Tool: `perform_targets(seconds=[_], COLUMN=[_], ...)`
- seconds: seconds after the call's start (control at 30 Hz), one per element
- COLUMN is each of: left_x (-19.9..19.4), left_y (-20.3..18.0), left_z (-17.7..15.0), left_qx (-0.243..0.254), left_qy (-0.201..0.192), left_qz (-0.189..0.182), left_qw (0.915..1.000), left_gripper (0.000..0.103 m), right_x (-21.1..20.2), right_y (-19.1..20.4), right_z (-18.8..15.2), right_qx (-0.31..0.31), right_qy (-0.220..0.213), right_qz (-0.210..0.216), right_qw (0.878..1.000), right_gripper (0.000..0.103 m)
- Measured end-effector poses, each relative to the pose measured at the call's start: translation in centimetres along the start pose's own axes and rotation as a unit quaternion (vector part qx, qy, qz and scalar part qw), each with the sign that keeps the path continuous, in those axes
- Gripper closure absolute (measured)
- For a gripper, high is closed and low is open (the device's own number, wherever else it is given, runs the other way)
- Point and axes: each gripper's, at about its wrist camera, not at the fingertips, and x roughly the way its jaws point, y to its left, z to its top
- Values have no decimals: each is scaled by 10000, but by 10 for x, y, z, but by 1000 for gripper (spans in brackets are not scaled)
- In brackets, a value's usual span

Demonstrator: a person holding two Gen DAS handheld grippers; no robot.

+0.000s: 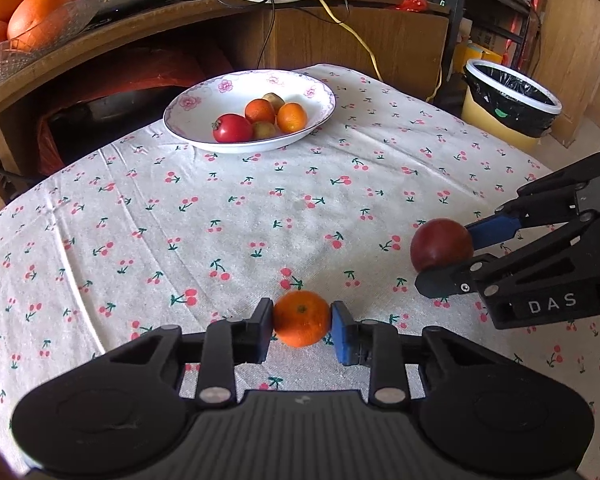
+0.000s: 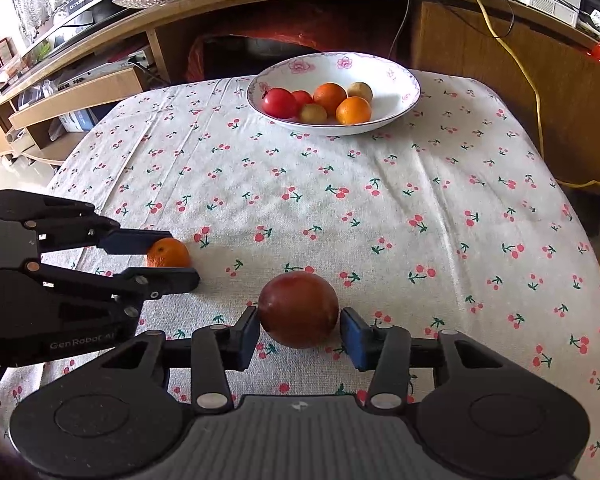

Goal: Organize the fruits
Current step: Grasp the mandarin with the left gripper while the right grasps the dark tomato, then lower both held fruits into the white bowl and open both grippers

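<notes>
1. A table is covered by a white tablecloth point(image 1: 260, 208) printed with small red cherries; it fills most of both wrist views.
2. A wooden desk point(image 1: 340, 28) strewn with cables is seen behind the table, and a yellow waste bin point(image 1: 508, 100) lined with a black bag stands on the floor at the table's far right corner.
3. A glass dish point(image 1: 4, 60) holding large oranges is set at the desk's left end.
4. A white bowl point(image 1: 204, 96) with a pink flower rim is placed near the far edge of the cloth; a red tomato point(image 1: 232, 128), two small oranges and two yellowish-brown fruits are seen in it from the left wrist view, and a second red fruit shows behind the tomato from the right wrist view.
5. The right gripper point(image 2: 300, 330) is clamped on a dark red plum point(image 2: 298, 309), held just above the cloth near the front edge.
6. The left gripper point(image 1: 302, 324) is clamped on a small mandarin point(image 1: 302, 318), just beside the plum and well apart from the bowl; contact with the cloth cannot be told.
</notes>
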Motion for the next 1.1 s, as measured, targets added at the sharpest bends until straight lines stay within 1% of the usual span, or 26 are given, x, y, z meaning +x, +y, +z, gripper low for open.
perform_targets(seconds=[0.23,0.4,0.6,0.83,1.1], left_x=[-2,-5,-8,-9,-1], left_y=[-5,-5,-1,6,18], left_z=[1,12,24,44,70], left_qx=[170,201,116,5,-200], left_qy=[-8,-159,-344,-553,-779], left_qz=[7,-15,79,168,273], left_qw=[9999,9997,9993,9983,9964], left_gripper=[65,65,65,65,65], right_x=[0,-3,-7,-13,-9], right_y=[5,3,3,6,0], right_z=[0,4,13,30,54], right_qx=[-195,-127,-60,52,158], right_qy=[-29,-112,-269,-560,-788], right_qz=[-100,-59,-26,68,14], right_qw=[9998,9998,9996,9984,9968], right_gripper=[68,69,69,69,68])
